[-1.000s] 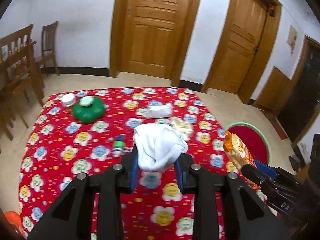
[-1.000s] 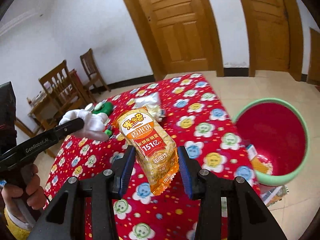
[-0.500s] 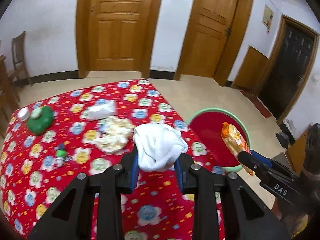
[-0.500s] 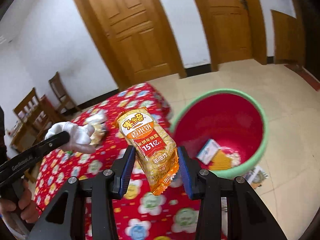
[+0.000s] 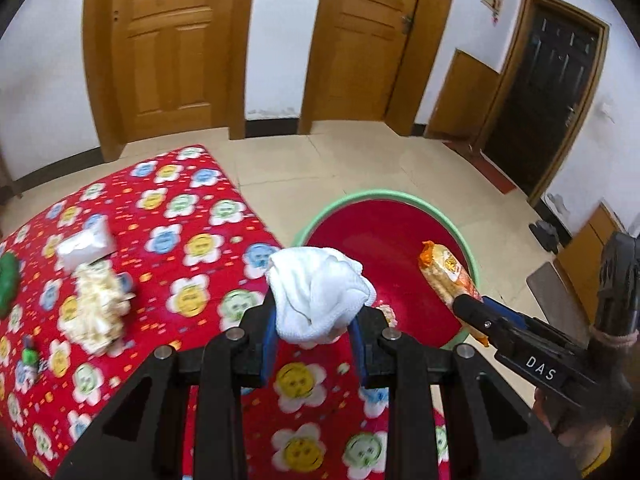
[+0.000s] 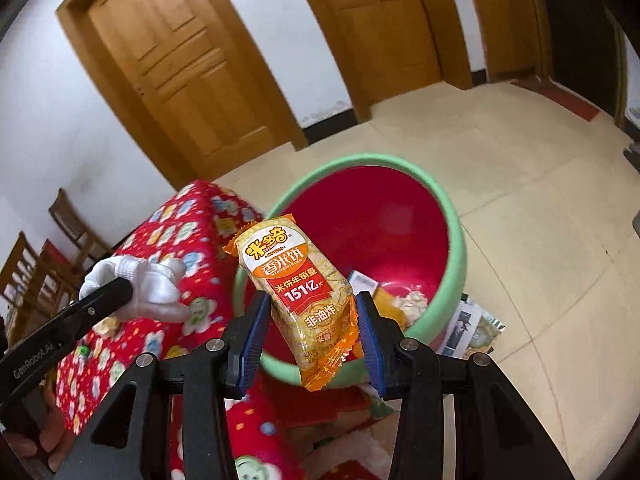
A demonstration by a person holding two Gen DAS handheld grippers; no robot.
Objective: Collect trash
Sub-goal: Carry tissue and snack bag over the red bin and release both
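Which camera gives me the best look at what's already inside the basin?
The right wrist view: it looks down into the red basin, showing a small box and scraps at the bottom. The left wrist view shows its rim and inner wall, but the white cloth hides most of the floor.

My left wrist camera sits just behind the left claw (image 5: 314, 334) and looks down at a slant over the red flowered bench (image 5: 192, 256), with the red basin (image 5: 384, 240) on the floor at about one o'clock. My right wrist camera rides close behind the right claw (image 6: 314, 322), tilted down over the basin (image 6: 400, 216) at twelve o'clock. Both views share the basin, the bench corner (image 6: 180, 240), the wooden doors (image 5: 168, 44) and each other's claw.
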